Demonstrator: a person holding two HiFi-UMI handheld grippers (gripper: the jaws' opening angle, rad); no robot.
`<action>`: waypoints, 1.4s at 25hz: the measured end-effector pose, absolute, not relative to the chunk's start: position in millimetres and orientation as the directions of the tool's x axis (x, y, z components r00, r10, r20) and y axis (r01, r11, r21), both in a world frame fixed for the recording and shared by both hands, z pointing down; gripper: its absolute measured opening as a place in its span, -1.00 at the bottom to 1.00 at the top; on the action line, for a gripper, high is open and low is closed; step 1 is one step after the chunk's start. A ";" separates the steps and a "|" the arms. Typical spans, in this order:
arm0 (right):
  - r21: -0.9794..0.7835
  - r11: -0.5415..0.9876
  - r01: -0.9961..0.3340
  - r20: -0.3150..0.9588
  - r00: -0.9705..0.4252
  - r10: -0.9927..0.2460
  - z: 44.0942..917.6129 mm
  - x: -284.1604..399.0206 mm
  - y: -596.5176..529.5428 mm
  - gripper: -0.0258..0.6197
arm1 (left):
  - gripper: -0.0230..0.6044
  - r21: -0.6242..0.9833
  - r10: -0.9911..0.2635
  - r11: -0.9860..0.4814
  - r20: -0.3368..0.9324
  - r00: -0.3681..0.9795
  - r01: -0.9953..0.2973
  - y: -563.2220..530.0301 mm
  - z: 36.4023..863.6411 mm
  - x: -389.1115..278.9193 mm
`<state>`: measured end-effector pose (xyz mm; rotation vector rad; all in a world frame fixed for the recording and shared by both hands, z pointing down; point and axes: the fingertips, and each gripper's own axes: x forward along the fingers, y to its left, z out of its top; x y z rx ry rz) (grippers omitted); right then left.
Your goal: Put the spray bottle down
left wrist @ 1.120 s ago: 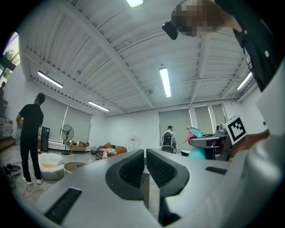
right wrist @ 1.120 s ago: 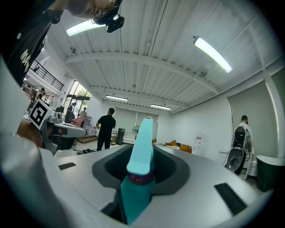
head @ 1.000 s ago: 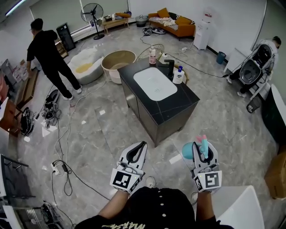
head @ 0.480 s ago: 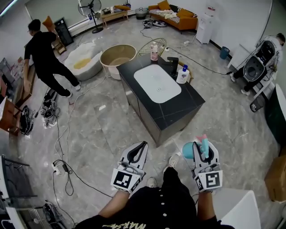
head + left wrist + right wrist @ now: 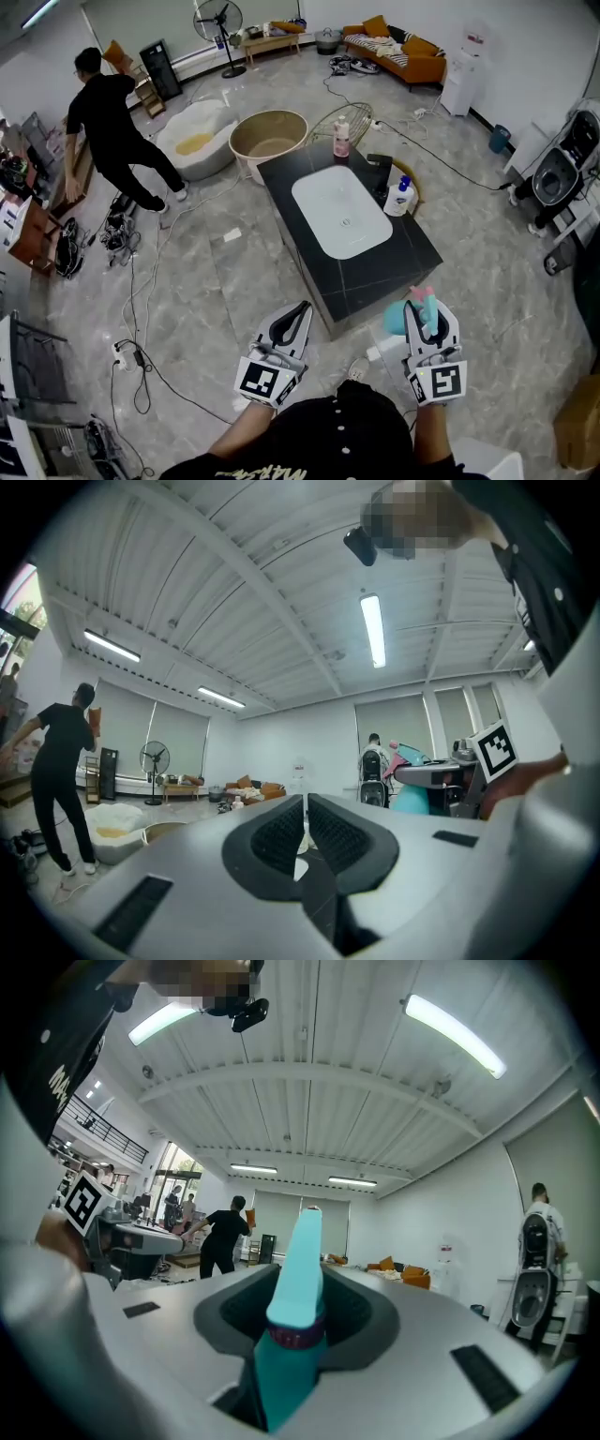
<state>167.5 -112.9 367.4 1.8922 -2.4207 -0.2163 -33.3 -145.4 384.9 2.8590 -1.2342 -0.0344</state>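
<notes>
Jaws of the right gripper (image 5: pixel 424 317) are clamped on the spray bottle (image 5: pixel 396 317), while those of the left gripper (image 5: pixel 295 319) are shut on nothing. If released short of the far counter (image 5: pixel 375 272), the bottle could be dropped.

Spray bottle (image 5: pixel 395 317): teal body, purple collar, pink nozzle tip. Clamped between the jaws of right gripper (image 5: pixel 424 319), off the floor, near the counter corner.

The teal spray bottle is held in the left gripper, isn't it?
No. The spray bottle is in the right gripper, not the left gripper, whose jaws are shut on nothing. The right gripper view shows its jaws gripping the bottle's neck.
</notes>
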 end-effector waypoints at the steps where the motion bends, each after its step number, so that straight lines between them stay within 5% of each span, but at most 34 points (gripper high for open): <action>1: 0.151 0.243 -0.958 -0.040 -0.252 -0.967 366.0 176.2 -124.4 -0.56 | -0.85 0.026 -0.729 -0.684 -0.015 0.684 -0.729 -155.3 382.7 -23.8; 11: 0.166 0.309 -0.936 -0.028 -0.318 -0.948 360.2 232.6 -210.7 -0.55 | -0.85 0.049 -0.769 -0.640 -0.029 0.639 -0.767 -229.9 382.3 40.5; 35: 0.151 0.320 -0.935 0.004 -0.323 -0.946 371.5 193.8 -291.6 -0.55 | -0.85 0.043 -0.755 -0.655 -0.007 0.655 -0.754 -302.7 379.3 6.3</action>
